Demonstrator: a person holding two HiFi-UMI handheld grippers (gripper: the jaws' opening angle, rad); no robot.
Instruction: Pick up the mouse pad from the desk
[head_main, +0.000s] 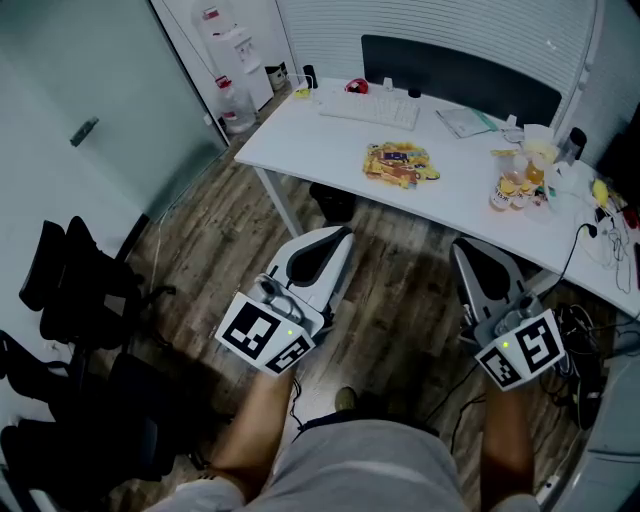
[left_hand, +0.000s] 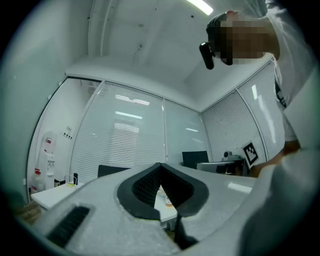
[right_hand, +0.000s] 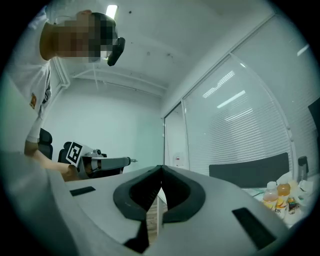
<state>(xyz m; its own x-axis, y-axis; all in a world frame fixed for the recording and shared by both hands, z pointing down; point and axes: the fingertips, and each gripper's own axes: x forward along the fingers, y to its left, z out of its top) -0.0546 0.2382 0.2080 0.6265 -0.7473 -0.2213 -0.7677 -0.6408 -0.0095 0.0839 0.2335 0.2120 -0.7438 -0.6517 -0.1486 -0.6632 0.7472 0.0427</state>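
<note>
Wood-plank flooring fills the middle of the head view, with a long white desk (head_main: 300, 130) across the upper part of the frame. At the desk's centre lies a flat yellow-and-orange patterned mouse pad (head_main: 400, 163), well apart from both grippers. Behind it sit a white keyboard (head_main: 370, 108) and a red mouse (head_main: 357, 86); two clear bottles of orange drink (head_main: 510, 190) stand at the right. Black office chairs (head_main: 70, 290) crowd the lower left. The left gripper (head_main: 345, 235) and the right gripper (head_main: 458, 245) are held low over the floor, short of the desk's near edge, pointing towards it.

From the left gripper view, the left gripper (left_hand: 161, 165) has its jaws closed tip to tip with nothing between them; white blinds fill the background and a corner of the desk (left_hand: 50, 192) shows at lower left.

From the right gripper view, the right gripper (right_hand: 161, 167) likewise has its jaws pressed together and empty; the bottles (right_hand: 277, 197) appear at lower right.
</note>
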